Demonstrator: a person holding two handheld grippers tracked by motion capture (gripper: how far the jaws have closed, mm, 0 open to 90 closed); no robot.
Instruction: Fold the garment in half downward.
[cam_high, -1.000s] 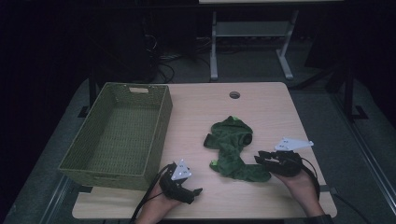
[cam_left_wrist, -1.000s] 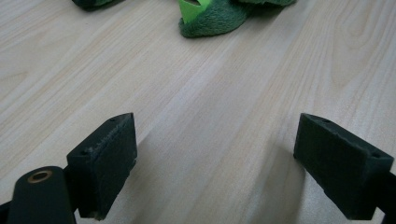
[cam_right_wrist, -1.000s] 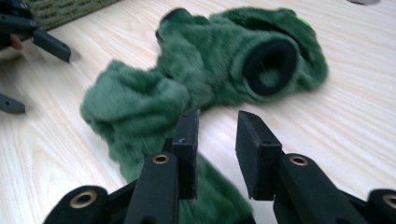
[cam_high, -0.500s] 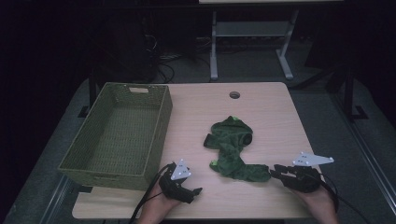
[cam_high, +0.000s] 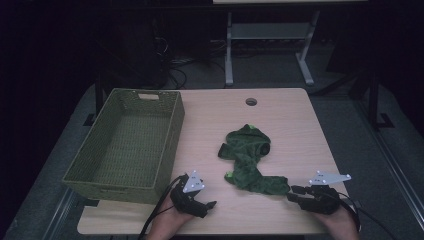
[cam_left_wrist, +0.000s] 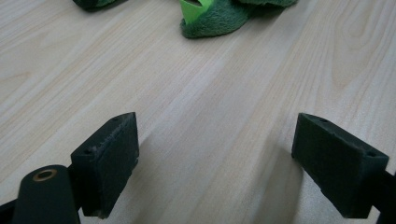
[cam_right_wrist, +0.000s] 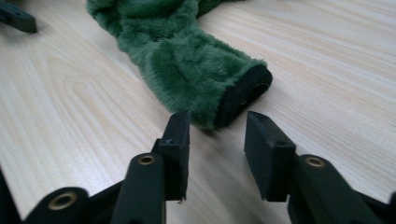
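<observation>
We noted the green plush (cam_high: 250, 160) lying flat on the desk (cam_high: 295, 130), right of centre, its body toward 12 o'clock and one furry limb trailing toward 5 o'clock. That limb ended in a black cuff (cam_right_wrist: 245, 95).

The right tongs (cam_high: 294, 194) sat low over the desk at about 5 o'clock from the plush, aimed at the cuff. In the right gripper view the cuff lay just ahead of the jaw tips, not between them. The jaws had just been opening and stood partly apart with nothing gripped; the pads (cam_right_wrist: 180, 140) pressed on nothing.

The left tongs (cam_high: 207, 205) rested near the front edge, at about 7 o'clock from the plush and well apart from it. Their jaws stood wide, bare desk between them, the plush at 12 o'clock in that view.

A woven basket (cam_high: 170, 145) stood at 9 o'clock on the desk, just beside the left tongs.
</observation>
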